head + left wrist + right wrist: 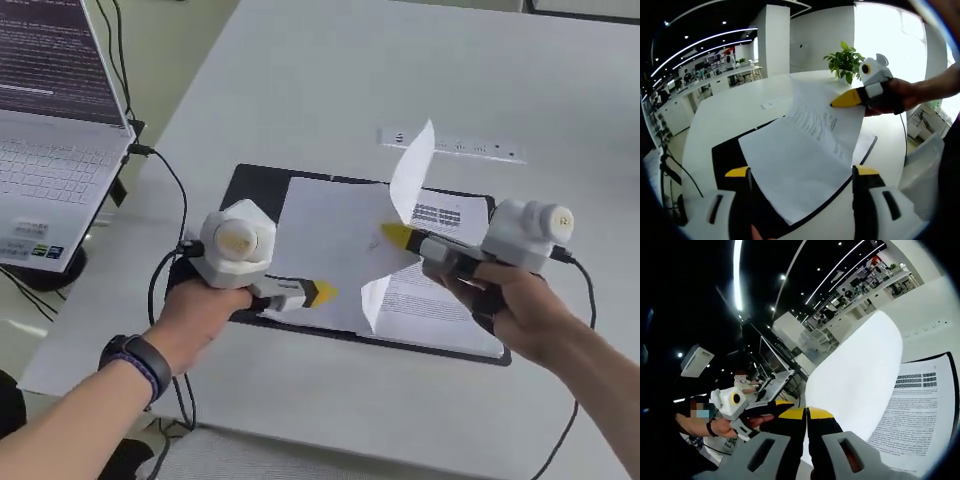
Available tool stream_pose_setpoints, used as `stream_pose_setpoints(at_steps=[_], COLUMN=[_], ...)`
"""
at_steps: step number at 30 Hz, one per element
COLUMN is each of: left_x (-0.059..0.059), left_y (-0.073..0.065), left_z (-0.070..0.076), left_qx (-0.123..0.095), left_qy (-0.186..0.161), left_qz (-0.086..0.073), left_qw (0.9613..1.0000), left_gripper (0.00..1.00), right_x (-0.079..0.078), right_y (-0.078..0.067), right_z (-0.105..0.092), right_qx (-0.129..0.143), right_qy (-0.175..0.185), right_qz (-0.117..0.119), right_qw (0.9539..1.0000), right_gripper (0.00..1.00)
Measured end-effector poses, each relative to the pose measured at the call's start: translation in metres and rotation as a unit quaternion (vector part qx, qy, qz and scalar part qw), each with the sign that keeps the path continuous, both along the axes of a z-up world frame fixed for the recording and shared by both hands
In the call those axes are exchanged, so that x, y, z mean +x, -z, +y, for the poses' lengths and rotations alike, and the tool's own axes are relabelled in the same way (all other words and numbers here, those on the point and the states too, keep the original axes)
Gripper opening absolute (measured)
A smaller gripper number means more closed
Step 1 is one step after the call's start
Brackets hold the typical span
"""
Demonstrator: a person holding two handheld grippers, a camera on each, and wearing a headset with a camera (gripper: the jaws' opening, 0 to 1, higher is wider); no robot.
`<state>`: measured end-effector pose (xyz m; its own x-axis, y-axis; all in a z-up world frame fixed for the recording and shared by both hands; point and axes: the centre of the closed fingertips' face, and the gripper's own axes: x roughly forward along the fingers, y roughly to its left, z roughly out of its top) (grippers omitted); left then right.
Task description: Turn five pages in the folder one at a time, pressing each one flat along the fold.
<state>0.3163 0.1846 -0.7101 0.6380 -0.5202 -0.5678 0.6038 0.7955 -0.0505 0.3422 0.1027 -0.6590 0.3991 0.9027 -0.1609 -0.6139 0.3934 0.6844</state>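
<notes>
Head view: black folder [252,182] is lying open on the white table [330,60]; right gripper [397,237] is holding 1 page [414,168] up over the fold, sheet curling, likely mid-turn; left gripper [322,292] is sitting at the left-hand sheet [320,225]'s near edge, probably ready for pressing. Left gripper view: its jaws are standing wide apart, gripping nothing. Right gripper view: jaws are clenching that page's edge, a printed sheet [917,405] lying flat beside
</notes>
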Motion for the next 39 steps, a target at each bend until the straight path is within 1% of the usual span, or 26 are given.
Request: stream_pose_setpoints(at_steps=[2, 4, 5, 7, 11, 15, 19, 26, 28, 30, 31, 34, 36, 37, 39], left_x=[-0.002, -0.002, -0.003, -0.003, -0.005, -0.007, -0.012, -0.019, -0.021, -0.024, -0.026, -0.031, -0.034, -0.035, -0.037], left_y=[-0.001, 0.001, 0.001, -0.001, -0.002, -0.004, -0.001, 0.006, 0.007, 0.009, 0.009, 0.01, 0.011, 0.011, 0.011], left_z=[0.007, 0.015, 0.019, 0.025, 0.036, 0.046, 0.054, 0.067, 0.069, 0.069, 0.069, 0.067, 0.066, 0.066, 0.065], left_qx=[-0.005, 0.0, 0.001, -0.003, -0.003, -0.009, -0.012, -0.018, -0.023, -0.025, -0.025, -0.029, -0.029, -0.03, -0.032], left_qy=[-0.007, -0.011, -0.014, -0.02, -0.026, -0.036, -0.043, -0.056, -0.062, -0.063, -0.064, -0.066, -0.067, -0.067, -0.068], left_qz=[-0.001, 0.0, 0.0, -0.001, -0.005, -0.007, -0.006, -0.002, 0.001, 0.003, 0.004, 0.007, 0.01, 0.01, 0.013], left_qw=[1.0, 0.9999, 0.9999, 0.9998, 0.9996, 0.9993, 0.999, 0.9983, 0.9978, 0.9977, 0.9976, 0.9974, 0.9973, 0.9973, 0.9971], left_gripper=[0.83, 0.83, 0.82, 0.83, 0.83, 0.82, 0.82, 0.82, 0.82, 0.82, 0.82, 0.82, 0.82, 0.82, 0.82], right_x=[-0.001, -0.002, -0.002, -0.002, -0.004, -0.008, -0.012, -0.018, -0.02, -0.021, -0.022, -0.021, -0.02, -0.021, -0.022], right_y=[0.001, 0.003, 0.003, 0.005, 0.011, 0.015, 0.024, 0.046, 0.057, 0.066, 0.071, 0.081, 0.092, 0.093, 0.102], right_z=[0.008, 0.016, 0.021, 0.026, 0.039, 0.052, 0.066, 0.09, 0.094, 0.1, 0.103, 0.111, 0.113, 0.114, 0.118], right_qx=[-0.003, -0.005, -0.002, -0.004, -0.008, -0.015, -0.022, -0.04, -0.052, -0.057, -0.06, -0.064, -0.073, -0.074, -0.077], right_qy=[-0.01, -0.018, -0.021, -0.026, -0.038, -0.054, -0.063, -0.077, -0.074, -0.077, -0.078, -0.076, -0.066, -0.065, -0.061], right_qz=[0.0, 0.002, 0.003, 0.005, 0.012, 0.015, 0.026, 0.052, 0.073, 0.079, 0.09, 0.097, 0.118, 0.119, 0.131], right_qw=[0.9999, 0.9998, 0.9998, 0.9996, 0.9992, 0.9983, 0.9974, 0.9949, 0.9932, 0.9923, 0.9911, 0.9903, 0.9881, 0.9879, 0.9865], right_gripper=[0.0, 0.0, 0.0, 0.0, 0.0, 0.0, 0.0, 0.0, 0.0, 0.0, 0.0, 0.0, 0.0, 0.0, 0.0])
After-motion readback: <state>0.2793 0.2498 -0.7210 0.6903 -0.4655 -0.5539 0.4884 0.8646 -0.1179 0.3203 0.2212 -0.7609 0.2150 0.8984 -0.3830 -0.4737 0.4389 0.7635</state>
